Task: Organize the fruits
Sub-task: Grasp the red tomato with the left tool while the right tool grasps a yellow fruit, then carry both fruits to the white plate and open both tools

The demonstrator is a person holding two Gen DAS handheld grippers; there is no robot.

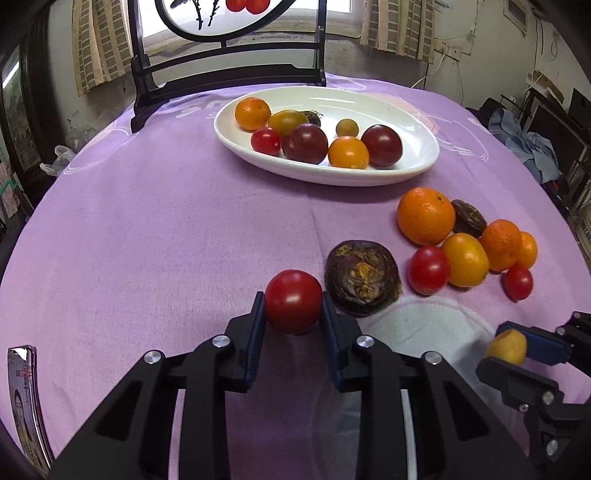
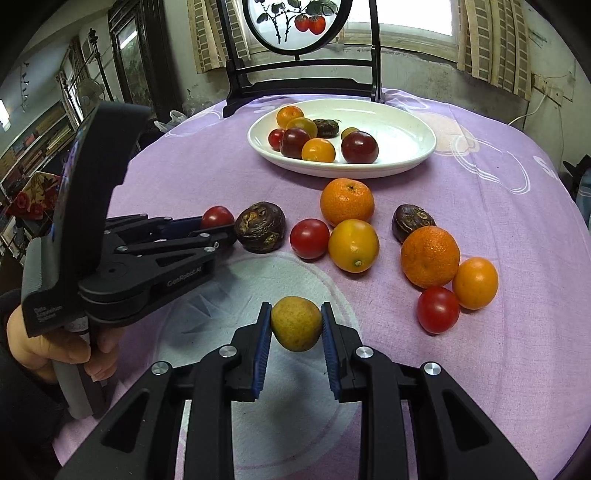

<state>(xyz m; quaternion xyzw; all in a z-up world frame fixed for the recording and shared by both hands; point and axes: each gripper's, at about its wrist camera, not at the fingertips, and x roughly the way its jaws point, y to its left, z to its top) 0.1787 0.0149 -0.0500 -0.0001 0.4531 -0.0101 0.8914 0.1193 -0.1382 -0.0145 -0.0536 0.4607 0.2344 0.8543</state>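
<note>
My left gripper (image 1: pixel 293 308) is shut on a red tomato (image 1: pixel 293 301), held just above the purple cloth next to a dark wrinkled fruit (image 1: pixel 362 278). It also shows in the right wrist view (image 2: pixel 218 225) at the left. My right gripper (image 2: pixel 295 325) is shut on a small yellow-green fruit (image 2: pixel 296 324), held over a white patch of the cloth; it shows in the left wrist view (image 1: pixel 508 347) at the lower right. A white oval plate (image 1: pixel 413 122) (image 2: pixel 399 122) at the far side holds several fruits. Loose oranges, tomatoes and dark fruits (image 2: pixel 430 256) lie between plate and grippers.
A black wooden stand with a round painted screen (image 2: pixel 295 22) stands behind the plate. A stack of booklets (image 1: pixel 26 398) lies at the table's left front edge. Furniture and clutter surround the round table.
</note>
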